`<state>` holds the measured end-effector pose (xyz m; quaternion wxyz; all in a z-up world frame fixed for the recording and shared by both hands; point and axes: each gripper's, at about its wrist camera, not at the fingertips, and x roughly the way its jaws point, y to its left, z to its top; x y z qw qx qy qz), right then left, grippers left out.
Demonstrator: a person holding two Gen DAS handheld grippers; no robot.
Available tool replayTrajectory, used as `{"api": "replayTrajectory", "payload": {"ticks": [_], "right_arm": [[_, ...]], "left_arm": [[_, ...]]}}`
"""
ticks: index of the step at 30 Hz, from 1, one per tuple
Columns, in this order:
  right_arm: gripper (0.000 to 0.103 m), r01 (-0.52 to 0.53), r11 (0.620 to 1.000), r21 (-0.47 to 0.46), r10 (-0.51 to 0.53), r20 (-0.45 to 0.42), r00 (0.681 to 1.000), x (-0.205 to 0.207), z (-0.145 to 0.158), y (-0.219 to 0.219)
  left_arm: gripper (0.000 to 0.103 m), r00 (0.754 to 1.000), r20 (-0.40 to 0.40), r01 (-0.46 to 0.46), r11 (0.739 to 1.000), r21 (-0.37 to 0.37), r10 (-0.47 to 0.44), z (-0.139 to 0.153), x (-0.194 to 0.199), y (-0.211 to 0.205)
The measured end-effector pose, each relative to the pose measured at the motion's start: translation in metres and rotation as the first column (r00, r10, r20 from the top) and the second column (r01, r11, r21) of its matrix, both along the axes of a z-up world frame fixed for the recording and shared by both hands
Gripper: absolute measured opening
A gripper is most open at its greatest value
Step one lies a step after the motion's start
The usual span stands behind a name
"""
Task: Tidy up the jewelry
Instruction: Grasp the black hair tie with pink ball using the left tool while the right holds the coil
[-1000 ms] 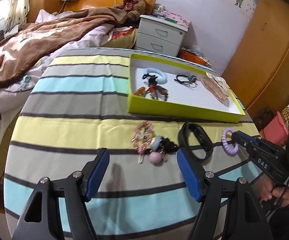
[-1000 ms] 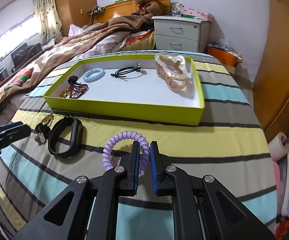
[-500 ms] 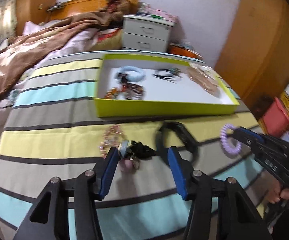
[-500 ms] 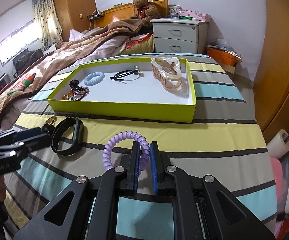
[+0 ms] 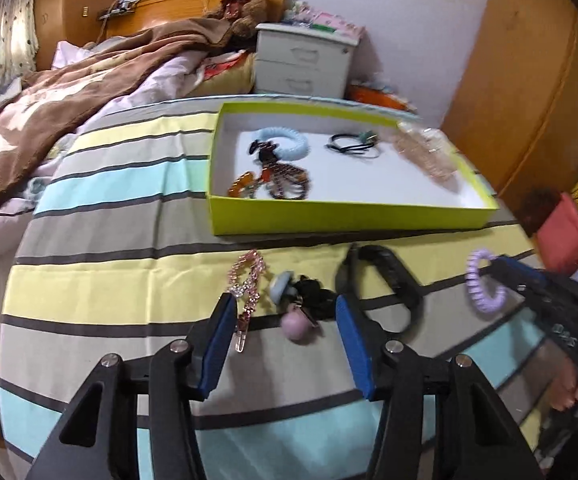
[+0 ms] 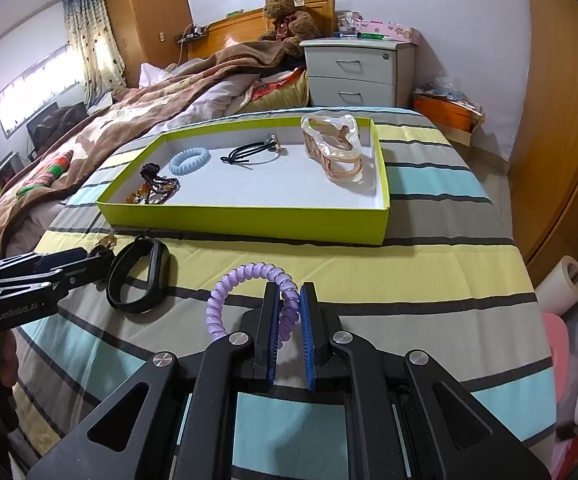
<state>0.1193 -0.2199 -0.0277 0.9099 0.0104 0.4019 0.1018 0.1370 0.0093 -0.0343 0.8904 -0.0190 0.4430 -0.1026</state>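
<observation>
Purple coil (image 6: 249,296) sits pinched between my right gripper's (image 6: 289,320) blue pads, lifted off the striped cloth (image 6: 429,280). My left gripper (image 5: 285,334) hangs wide open and empty over the cloth, its fingers either side of a pink chain (image 5: 249,280) and a pompom clip cluster (image 5: 299,304). Just right of those lies a black band (image 5: 385,284). Beyond them the green tray (image 6: 249,222) rests on the cloth, holding a beaded piece (image 6: 157,188) at its near left corner, a blue coil (image 6: 189,160), a black tie (image 6: 253,154) and a clear claw clip (image 6: 333,148) toward the right. Farthest back I see a nightstand (image 6: 359,72) and teddy bear (image 6: 289,12).
</observation>
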Motion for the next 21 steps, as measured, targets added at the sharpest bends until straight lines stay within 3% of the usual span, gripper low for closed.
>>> {"api": "replayTrajectory", "payload": {"ticks": [12,17,21], "right_arm": [[0.011,0.0,1.0,0.02,0.0,0.001,1.0,0.001,0.001,-0.003],[0.011,-0.002,1.0,0.023,0.002,0.005,1.0,0.0,0.001,-0.004],[0.011,0.001,1.0,0.024,-0.002,0.007,1.0,0.0,0.001,-0.004]], "left_arm": [[0.038,1.0,0.024,0.007,0.994,0.113,-0.01,0.0,0.002,-0.022],[0.038,1.0,0.015,0.002,0.997,0.08,-0.004,0.0,0.002,-0.017],[0.038,1.0,0.013,-0.003,0.994,0.106,0.002,0.0,0.013,-0.023]]}}
